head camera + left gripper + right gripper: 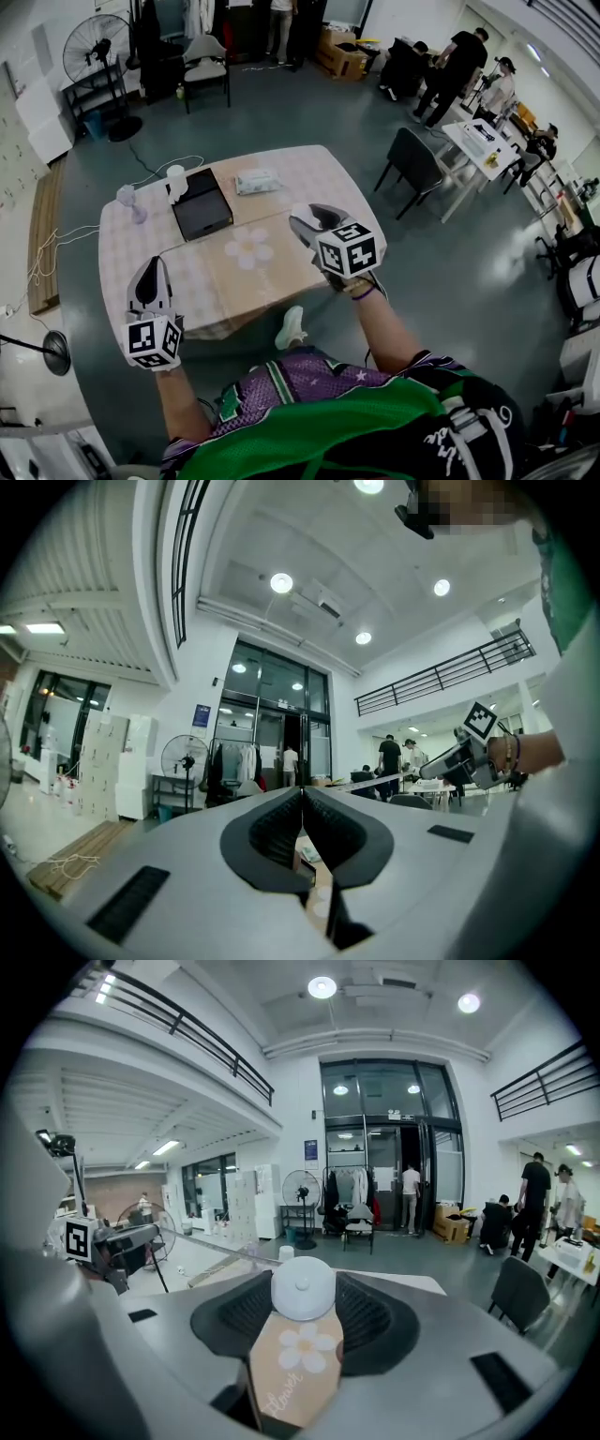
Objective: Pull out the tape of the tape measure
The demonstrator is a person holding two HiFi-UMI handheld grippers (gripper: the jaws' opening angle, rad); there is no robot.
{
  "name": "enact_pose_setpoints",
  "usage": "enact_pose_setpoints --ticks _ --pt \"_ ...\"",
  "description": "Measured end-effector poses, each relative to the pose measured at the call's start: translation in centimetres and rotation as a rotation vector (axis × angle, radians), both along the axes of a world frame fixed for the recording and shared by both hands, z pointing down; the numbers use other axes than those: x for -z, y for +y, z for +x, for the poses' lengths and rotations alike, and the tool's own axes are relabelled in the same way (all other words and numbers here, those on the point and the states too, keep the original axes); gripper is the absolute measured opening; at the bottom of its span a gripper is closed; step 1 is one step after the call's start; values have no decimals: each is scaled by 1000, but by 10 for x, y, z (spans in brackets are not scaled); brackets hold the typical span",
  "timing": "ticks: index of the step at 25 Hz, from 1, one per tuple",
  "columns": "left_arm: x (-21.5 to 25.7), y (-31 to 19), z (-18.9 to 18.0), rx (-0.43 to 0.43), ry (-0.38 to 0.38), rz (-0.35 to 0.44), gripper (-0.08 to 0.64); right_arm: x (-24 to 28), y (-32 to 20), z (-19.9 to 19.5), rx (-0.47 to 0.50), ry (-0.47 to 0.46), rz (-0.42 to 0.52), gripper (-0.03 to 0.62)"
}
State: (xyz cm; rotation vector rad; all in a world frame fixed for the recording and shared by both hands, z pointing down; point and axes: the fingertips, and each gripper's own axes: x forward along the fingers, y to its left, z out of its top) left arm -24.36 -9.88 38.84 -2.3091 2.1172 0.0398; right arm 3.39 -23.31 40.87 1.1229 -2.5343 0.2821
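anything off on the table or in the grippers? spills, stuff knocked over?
Nothing stands out. The black box, cup and glass sit upright on the table, with no spill. The right gripper clamps the round white tape measure, no tape showing; the left gripper is shut and empty.

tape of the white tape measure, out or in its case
Out: a thin pale tape stretches from the round white case in the right gripper to the shut left gripper.

The tape measure is white, the tablecloth tan with a white flower.
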Motion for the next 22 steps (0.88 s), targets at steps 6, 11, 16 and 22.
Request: enact_pose_setpoints --ticks 6,11,16,22 --pt "-5 -4 -15 15 5 -9 26 -1 -7 11 -37 3 -8 219" --pt "-10 -15 -13 27 -25 -21 26 -12 -18 23 -103 30 -16 219" --pt "-22 -24 -13 18 3 -44 26 -29 -22 19 -102 36 -37 219" --pt "-43 -42 -11 6 47 -99 26 -54 -35 20 -95 25 -95 219"
